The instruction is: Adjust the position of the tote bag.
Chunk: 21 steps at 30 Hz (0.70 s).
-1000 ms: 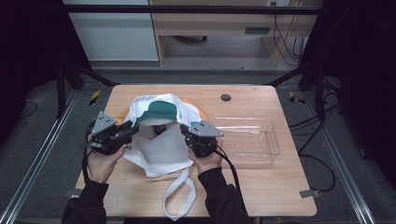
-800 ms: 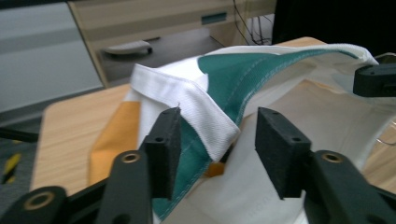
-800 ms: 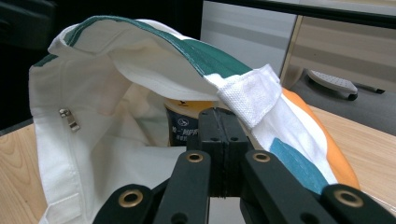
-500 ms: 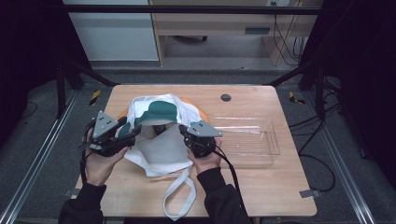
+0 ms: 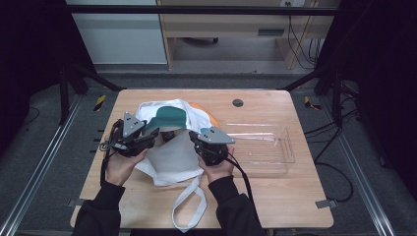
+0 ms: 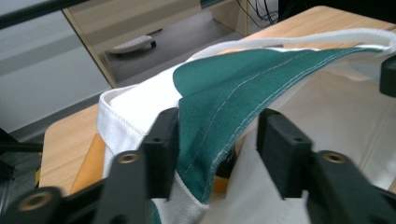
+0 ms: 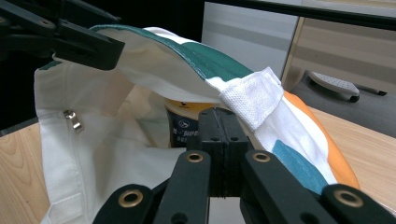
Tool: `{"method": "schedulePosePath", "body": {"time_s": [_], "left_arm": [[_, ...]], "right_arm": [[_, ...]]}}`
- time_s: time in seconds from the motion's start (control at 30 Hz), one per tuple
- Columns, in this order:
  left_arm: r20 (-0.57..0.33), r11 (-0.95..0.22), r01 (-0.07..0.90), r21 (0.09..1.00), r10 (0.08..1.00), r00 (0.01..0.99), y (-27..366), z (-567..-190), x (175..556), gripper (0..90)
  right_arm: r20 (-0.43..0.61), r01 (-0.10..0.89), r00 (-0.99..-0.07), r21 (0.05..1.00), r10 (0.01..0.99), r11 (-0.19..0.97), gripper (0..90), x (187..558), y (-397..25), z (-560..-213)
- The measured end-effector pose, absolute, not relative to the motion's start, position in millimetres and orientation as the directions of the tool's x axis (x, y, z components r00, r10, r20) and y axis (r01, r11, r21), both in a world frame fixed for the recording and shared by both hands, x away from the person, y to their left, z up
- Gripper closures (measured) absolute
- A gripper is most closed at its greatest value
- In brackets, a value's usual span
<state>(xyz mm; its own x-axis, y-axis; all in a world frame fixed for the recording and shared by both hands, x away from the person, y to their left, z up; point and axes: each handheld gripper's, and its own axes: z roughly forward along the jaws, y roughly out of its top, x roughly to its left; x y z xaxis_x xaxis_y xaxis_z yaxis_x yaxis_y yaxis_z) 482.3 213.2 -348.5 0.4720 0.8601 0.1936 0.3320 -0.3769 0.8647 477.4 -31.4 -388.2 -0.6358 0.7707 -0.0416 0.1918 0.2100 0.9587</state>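
Note:
A white tote bag [image 5: 172,157] with green and orange panels lies on the wooden table [image 5: 280,201], its mouth facing me. My left gripper [image 5: 152,139] is at the mouth's left side. In the left gripper view it [image 6: 217,126] stands open, with the green rim [image 6: 224,88] running between the jaws and lying against the left one. My right gripper [image 5: 195,138] is at the mouth's right side. In its own view it [image 7: 222,121] is shut on the bag's rim beside a white strap end [image 7: 252,100]. A yellow labelled cup [image 7: 184,123] stands inside the bag.
A clear plastic tray [image 5: 282,160] lies on the table just right of my right hand. The bag's long white strap [image 5: 189,206] trails toward the front edge. A small dark round cap [image 5: 238,103] sits near the table's back edge.
My left gripper has shifted slightly right, toward the bag's mouth. The right gripper and the bag have hardly moved.

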Motion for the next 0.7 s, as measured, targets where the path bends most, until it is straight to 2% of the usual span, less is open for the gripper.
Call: {"method": "schedulePosePath", "body": {"time_s": [0.1,0.27,0.43,0.7], "left_arm": [[0.173,-0.36,0.341,0.868,0.865,0.471,215.9,-348.7,484.7,66.9],[0.148,-0.328,0.337,0.882,0.873,0.464,217.3,-345.9,485.5,79.0],[0.151,-0.332,0.338,0.881,0.873,0.464,215.7,-343.0,488.1,83.9],[0.125,-0.306,0.34,0.89,0.877,0.464,215.4,-340.6,491.3,86.1]], "right_arm": [[-0.039,0.197,-0.639,0.957,0.768,0.212,90.0,476.5,-31.2,-389.9],[-0.031,0.219,-0.658,0.948,0.753,0.23,90.0,472.1,-25.6,-401.2],[-0.015,0.263,-0.678,0.929,0.735,0.261,90.0,469.2,-15.0,-424.3],[0.021,0.33,-0.706,0.894,0.708,0.302,90.0,463.6,3.0,-460.2]]}}
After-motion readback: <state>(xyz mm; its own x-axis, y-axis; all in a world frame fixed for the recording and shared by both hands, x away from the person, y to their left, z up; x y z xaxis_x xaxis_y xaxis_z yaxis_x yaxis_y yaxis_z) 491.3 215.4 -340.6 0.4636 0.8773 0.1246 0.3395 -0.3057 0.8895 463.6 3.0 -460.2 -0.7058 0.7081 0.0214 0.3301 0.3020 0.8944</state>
